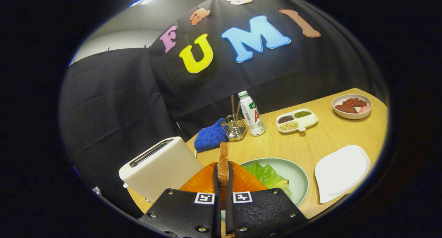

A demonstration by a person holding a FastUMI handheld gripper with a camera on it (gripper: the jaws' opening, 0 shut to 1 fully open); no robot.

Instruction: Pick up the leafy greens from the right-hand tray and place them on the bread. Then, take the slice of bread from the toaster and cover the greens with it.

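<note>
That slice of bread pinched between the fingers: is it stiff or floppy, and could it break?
The slice of bread stands upright on edge between the fingers without sagging, so it is probably fairly stiff. Held in so narrow a gap, it looks thin and likely light. Its rough brown edge suggests that a hard squeeze might crumble it.

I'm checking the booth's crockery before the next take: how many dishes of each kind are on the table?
Round plate under the leafy greens: 1
White tray: 1
Three-compartment dish of beans: 1
Bowl of meat: 1
Total: 4
The fingers are shut on the slice of bread.
</note>
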